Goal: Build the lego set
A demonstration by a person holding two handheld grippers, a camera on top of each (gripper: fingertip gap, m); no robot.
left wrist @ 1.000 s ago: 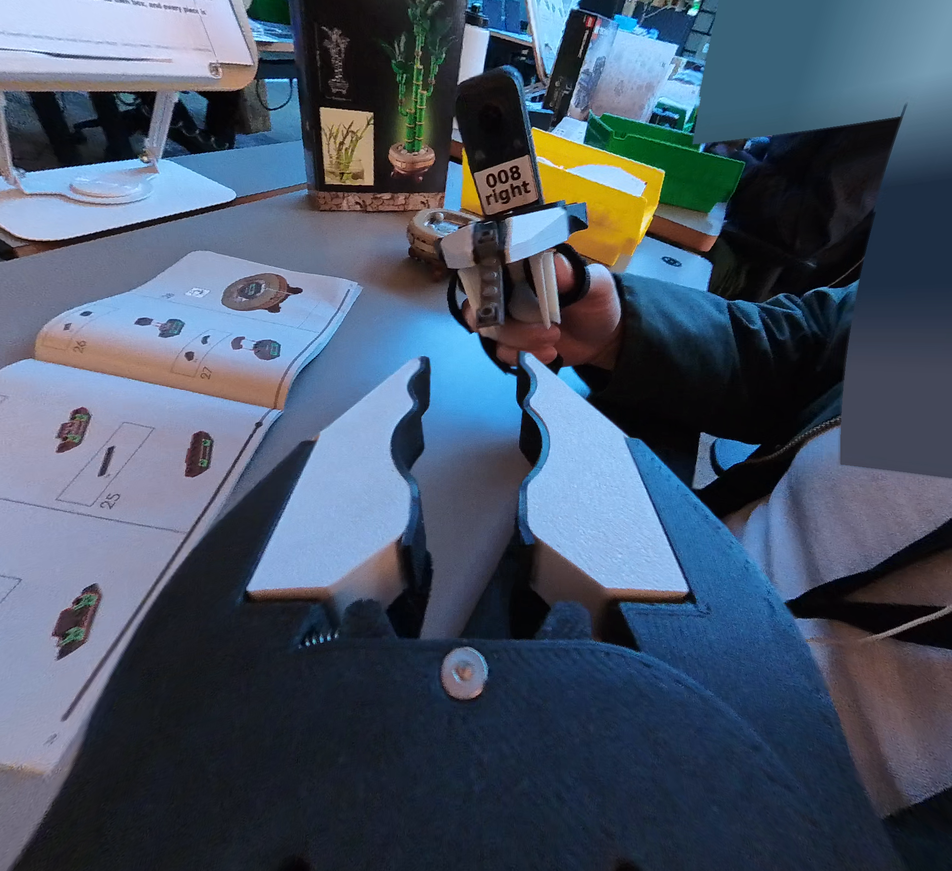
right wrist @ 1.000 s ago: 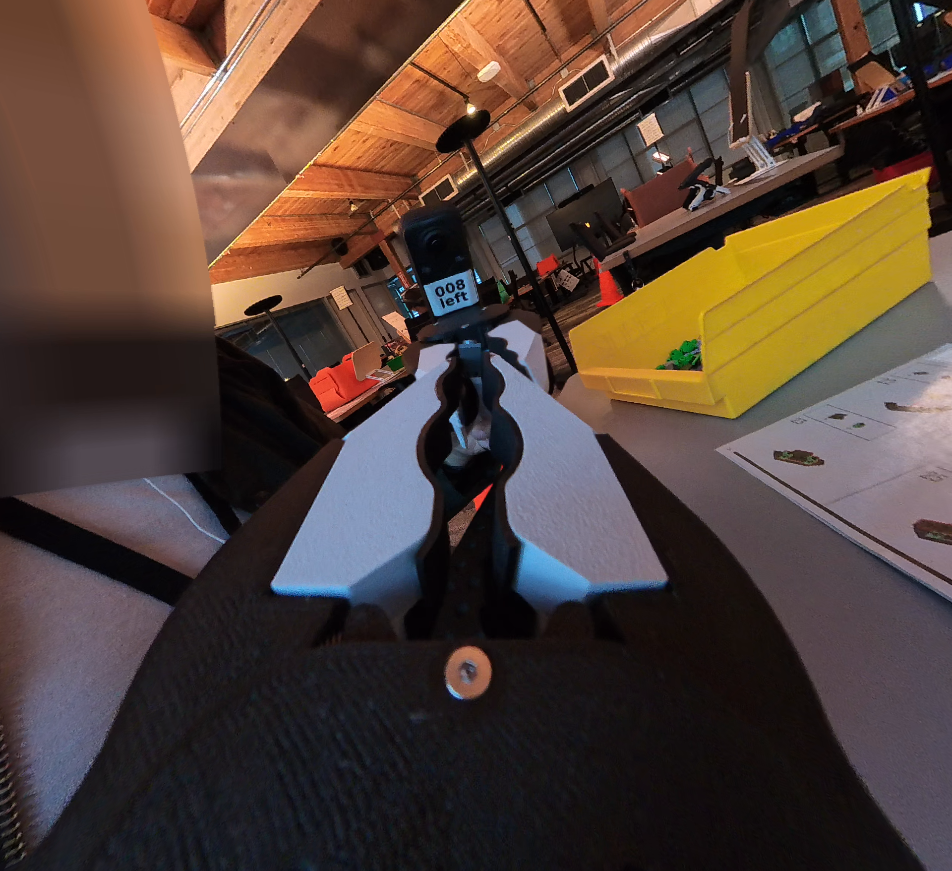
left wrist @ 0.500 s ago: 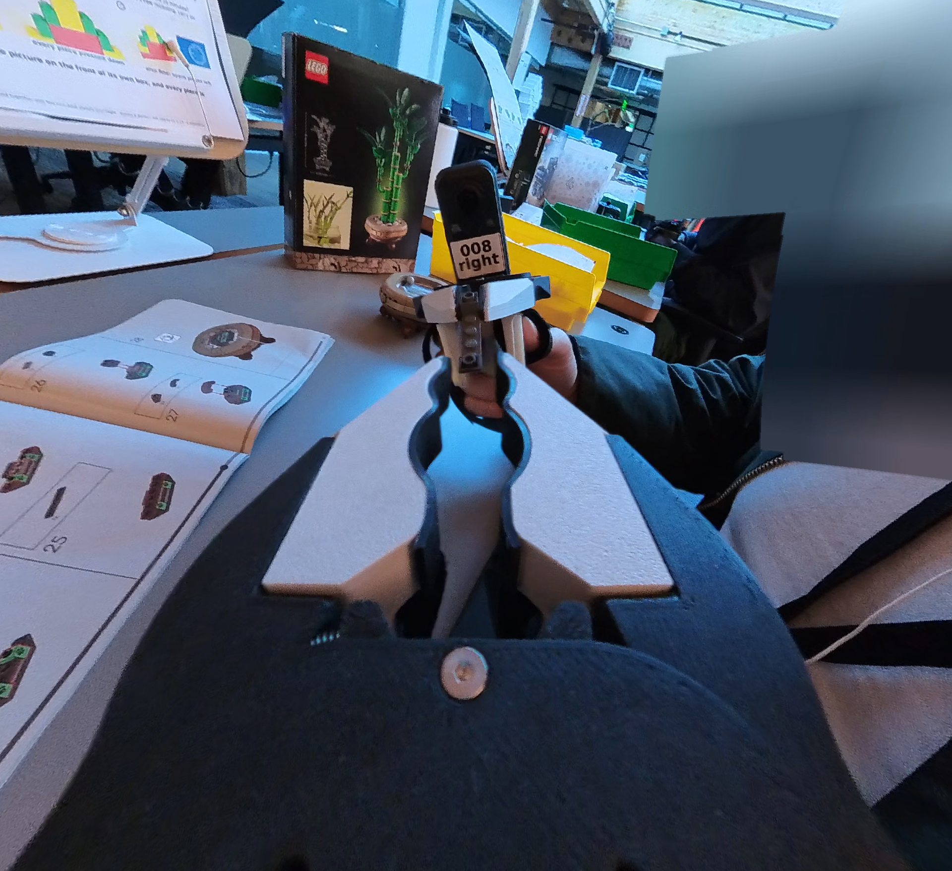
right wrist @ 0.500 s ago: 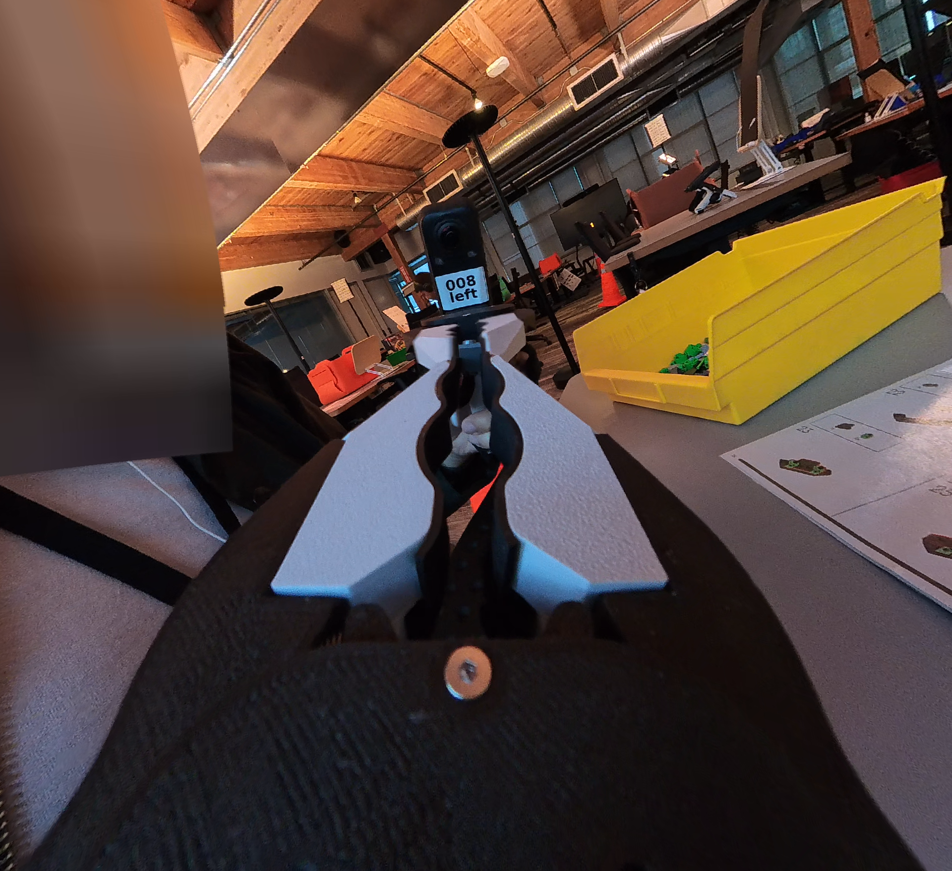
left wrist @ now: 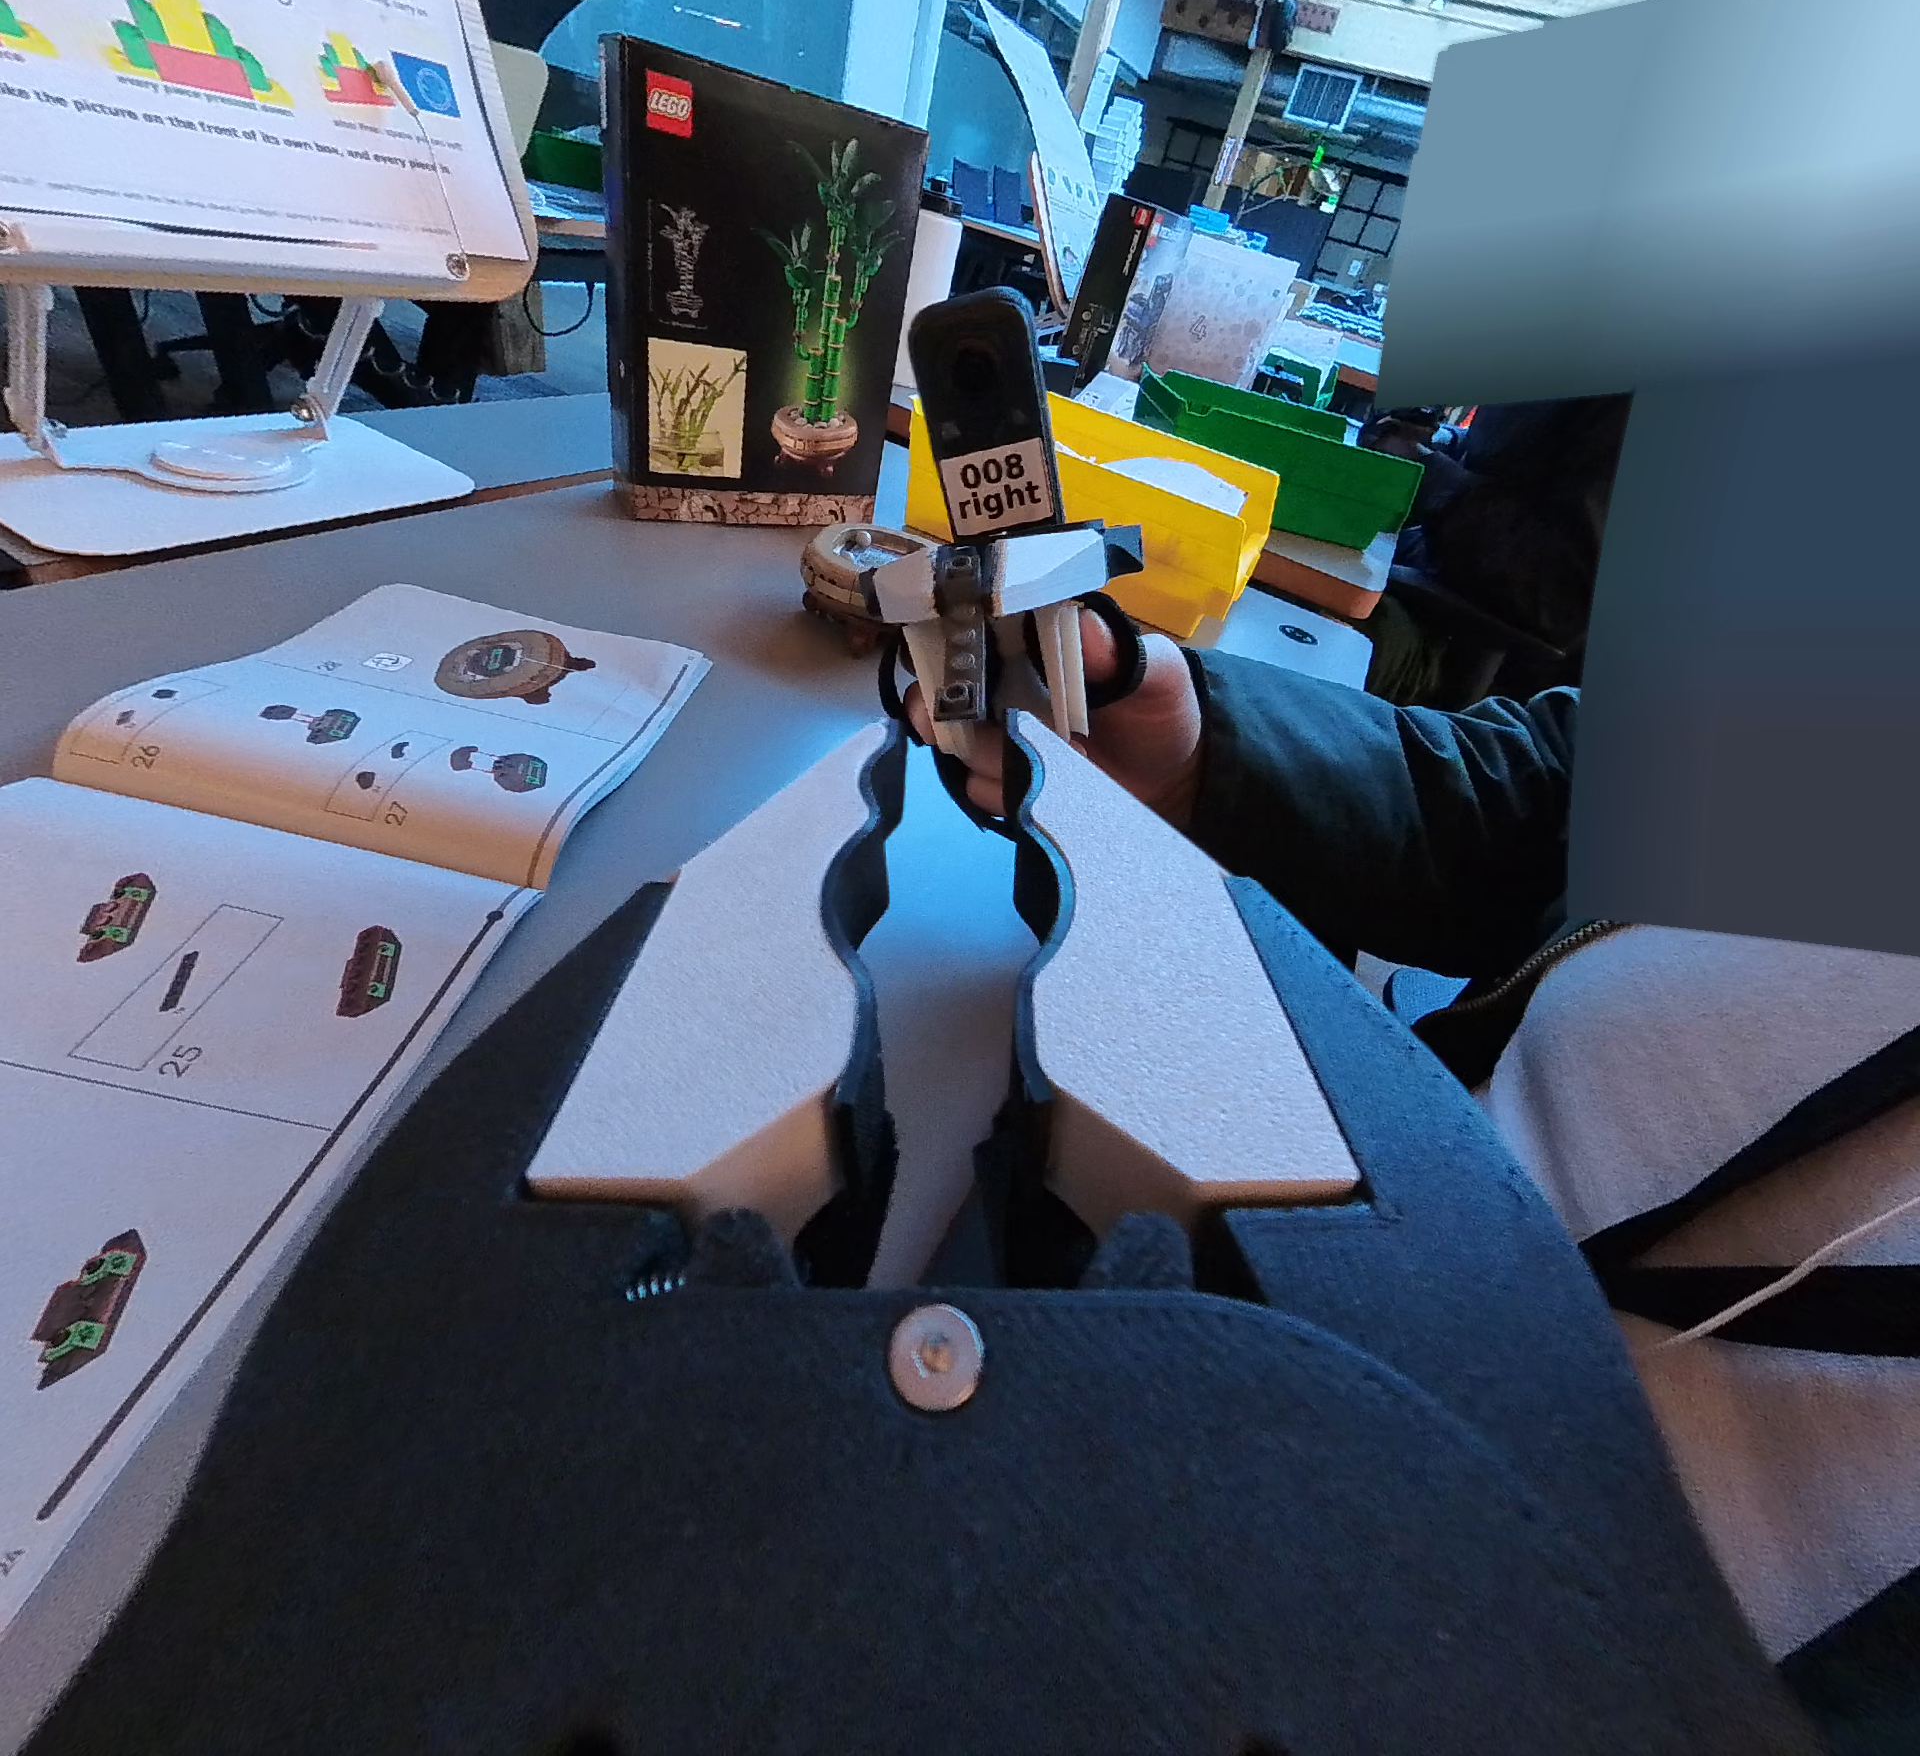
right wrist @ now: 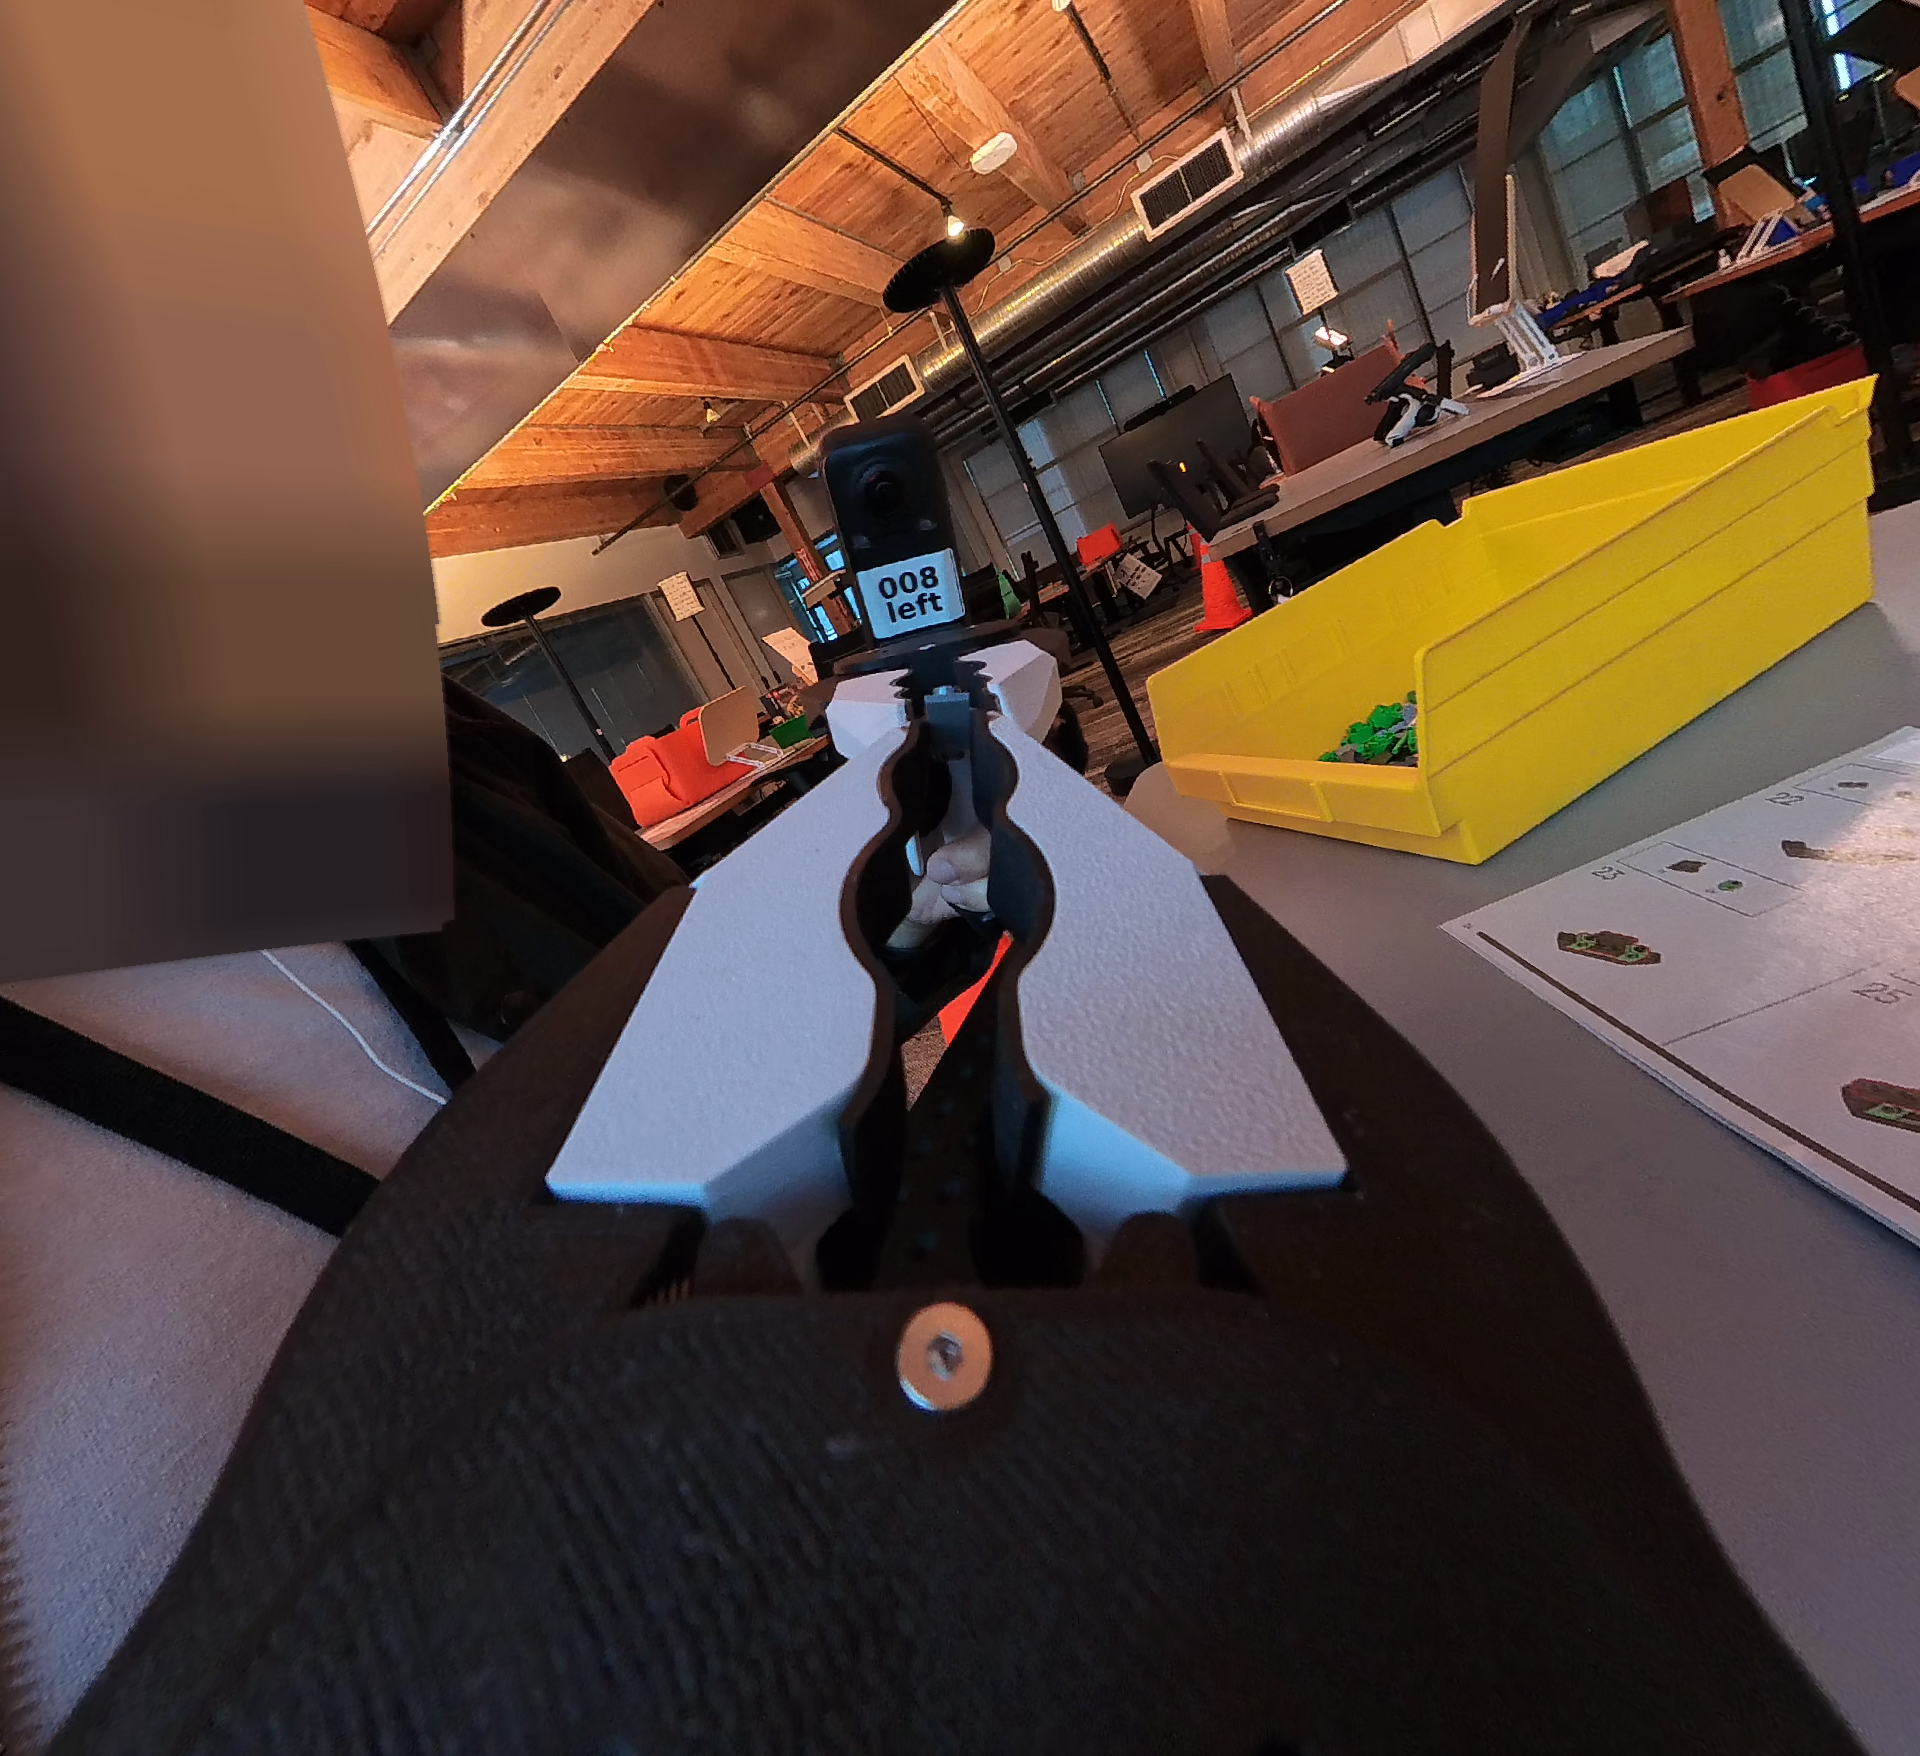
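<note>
right gripper [left wrist: 961, 704] held up off tabletop [left wrist: 717, 553], jaws pinched on long grey plate [left wrist: 961, 641]; left gripper [left wrist: 951, 750] jaws part open, empty, tips just short of plate. Light, stiff, thin, probably slippery; better grab by long edges

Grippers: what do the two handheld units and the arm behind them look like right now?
Left gripper: dark textured printed body, silver screw, two white wedge fingers with wavy black inner edges. Right gripper: same build, with black finger loops and a black capsule camera bearing a white label. The arm wears a dark jacket sleeve.
</note>
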